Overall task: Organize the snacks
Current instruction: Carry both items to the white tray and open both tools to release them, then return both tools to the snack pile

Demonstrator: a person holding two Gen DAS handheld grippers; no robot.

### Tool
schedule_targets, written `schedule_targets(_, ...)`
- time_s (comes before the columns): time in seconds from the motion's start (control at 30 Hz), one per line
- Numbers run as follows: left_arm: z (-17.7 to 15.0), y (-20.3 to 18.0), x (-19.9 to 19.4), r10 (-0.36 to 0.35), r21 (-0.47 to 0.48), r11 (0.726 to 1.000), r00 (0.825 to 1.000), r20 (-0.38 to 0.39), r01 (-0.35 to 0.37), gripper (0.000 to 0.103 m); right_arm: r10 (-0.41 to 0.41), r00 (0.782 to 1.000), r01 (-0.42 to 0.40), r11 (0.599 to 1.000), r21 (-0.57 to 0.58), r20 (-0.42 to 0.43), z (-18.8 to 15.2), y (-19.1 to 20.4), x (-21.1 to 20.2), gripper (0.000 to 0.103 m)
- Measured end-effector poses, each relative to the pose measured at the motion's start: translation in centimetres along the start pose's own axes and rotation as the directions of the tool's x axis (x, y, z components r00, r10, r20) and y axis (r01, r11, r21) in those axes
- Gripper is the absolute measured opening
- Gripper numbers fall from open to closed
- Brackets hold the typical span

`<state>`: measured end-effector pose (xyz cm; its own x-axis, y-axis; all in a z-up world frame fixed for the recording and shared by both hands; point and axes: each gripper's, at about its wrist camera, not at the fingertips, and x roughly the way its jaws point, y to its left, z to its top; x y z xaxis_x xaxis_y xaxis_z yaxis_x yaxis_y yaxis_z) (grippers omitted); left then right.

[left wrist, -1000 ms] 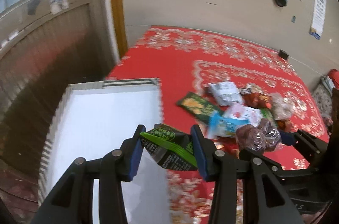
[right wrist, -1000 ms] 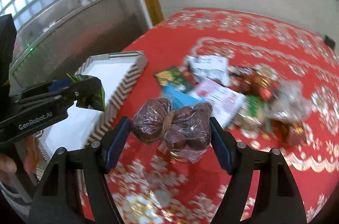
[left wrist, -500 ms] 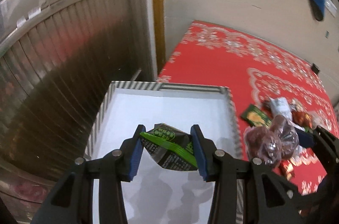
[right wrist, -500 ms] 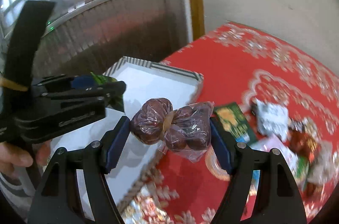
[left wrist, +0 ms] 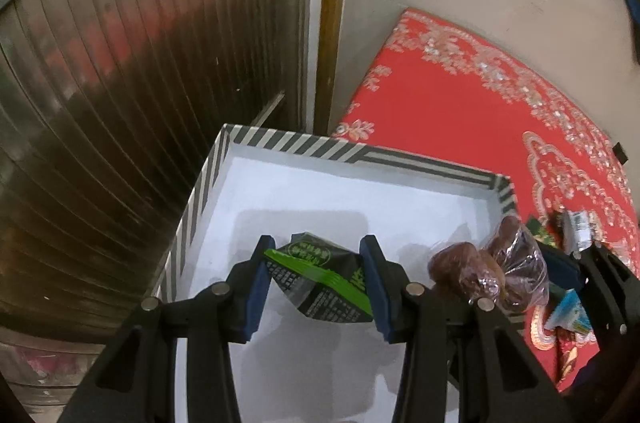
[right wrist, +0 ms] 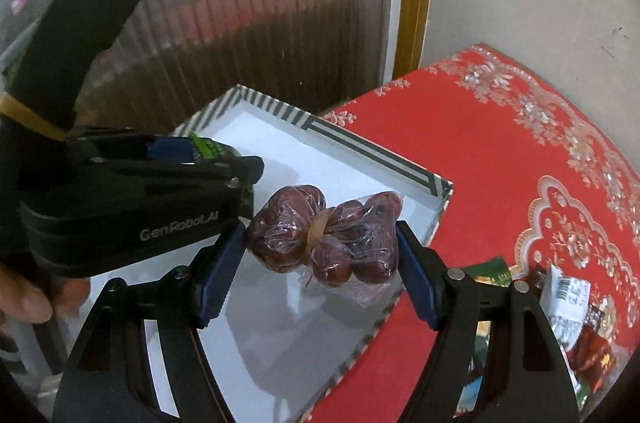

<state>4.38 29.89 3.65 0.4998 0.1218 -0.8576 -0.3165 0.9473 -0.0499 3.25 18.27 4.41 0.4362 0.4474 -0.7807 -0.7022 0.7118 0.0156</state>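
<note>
My left gripper (left wrist: 318, 287) is shut on a black-and-green snack packet (left wrist: 320, 283) and holds it over the white inside of a box with a black-and-white striped rim (left wrist: 360, 153). My right gripper (right wrist: 320, 255) is shut on a clear bag of dark red dates (right wrist: 328, 235) above the box's right part (right wrist: 380, 159). The dates bag also shows in the left wrist view (left wrist: 488, 271), just right of the left gripper. The left gripper shows in the right wrist view (right wrist: 208, 151), with the packet's green edge sticking out.
The box sits at the corner of a red patterned tablecloth (left wrist: 480, 95). Several loose snack packets (right wrist: 568, 303) lie on the cloth to the right. A ribbed metal shutter (left wrist: 140, 63) and a wooden door frame (left wrist: 332, 3) stand close behind the box.
Both grippers have swung left, away from the snack pile, and now hang over the box interior. Each keeps its hold on its snack.
</note>
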Motion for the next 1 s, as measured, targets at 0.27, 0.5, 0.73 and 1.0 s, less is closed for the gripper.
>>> schedule_targets(0.27,0.0,0.1,0.1,0.044,-0.003,0.999,0.999,0.008,-0.044,0.079,0.023,0.998,-0.022,1.000,0.010,-0.059,0.1,-0.3,2.6,0.075)
schedule_targets(0.5,-0.5,0.4,-1.4,0.047,-0.028,0.999,0.998,0.046,-0.046,0.084,0.069,0.998,-0.068,0.997,0.023,-0.010,0.0,-0.4,0.8,0.075)
schedule_targets(0.73,-1.7,-0.7,-4.6,0.045,-0.008,0.999,0.992,0.119,-0.044,0.088,0.048,0.998,-0.050,0.998,0.043,0.040,-1.2,-0.5,-2.8,0.076)
schedule_targets(1.0,-3.6,-4.2,-7.0,-0.024,0.055,0.998,0.988,0.154,0.015,0.090,0.022,0.996,-0.031,0.994,0.100,0.089,-4.0,-1.8,-6.6,0.076)
